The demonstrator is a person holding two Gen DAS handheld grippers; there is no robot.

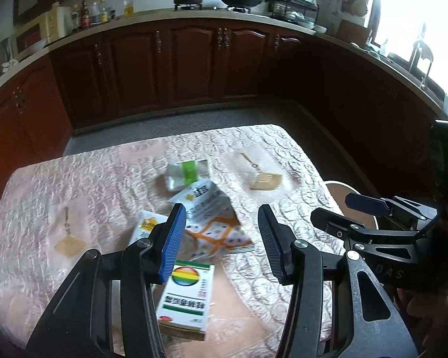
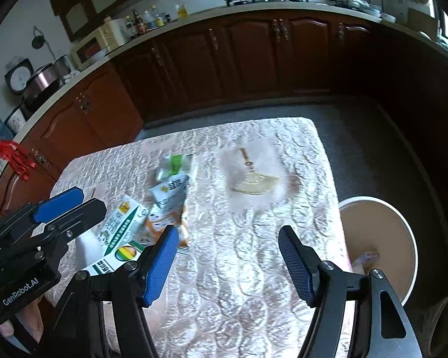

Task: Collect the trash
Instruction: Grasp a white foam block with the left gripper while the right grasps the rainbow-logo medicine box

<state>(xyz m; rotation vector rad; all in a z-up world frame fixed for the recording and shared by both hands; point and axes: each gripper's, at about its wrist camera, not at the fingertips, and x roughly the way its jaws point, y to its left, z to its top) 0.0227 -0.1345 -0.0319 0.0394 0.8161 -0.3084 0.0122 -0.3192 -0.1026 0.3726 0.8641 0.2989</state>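
Observation:
Several pieces of trash lie on the table: a white box with a rainbow circle (image 1: 185,298) (image 2: 116,258), an orange patterned wrapper (image 1: 218,237) (image 2: 159,223), a white packet with dark print (image 1: 201,198) (image 2: 168,194), a green and silver pouch (image 1: 188,173) (image 2: 174,165) and a white and green carton (image 1: 145,228) (image 2: 121,219). My left gripper (image 1: 222,223) is open and empty above the rainbow box and wrapper. My right gripper (image 2: 228,243) is open and empty over bare cloth, right of the pile. A beige bin (image 2: 379,238) stands beside the table's right edge.
The table wears a pink embossed cloth (image 1: 74,197) (image 2: 254,283) with a fan motif (image 1: 265,179) (image 2: 255,183). Something small lies inside the bin. Dark wood cabinets (image 1: 194,65) and a counter with pots and bottles stand across the floor.

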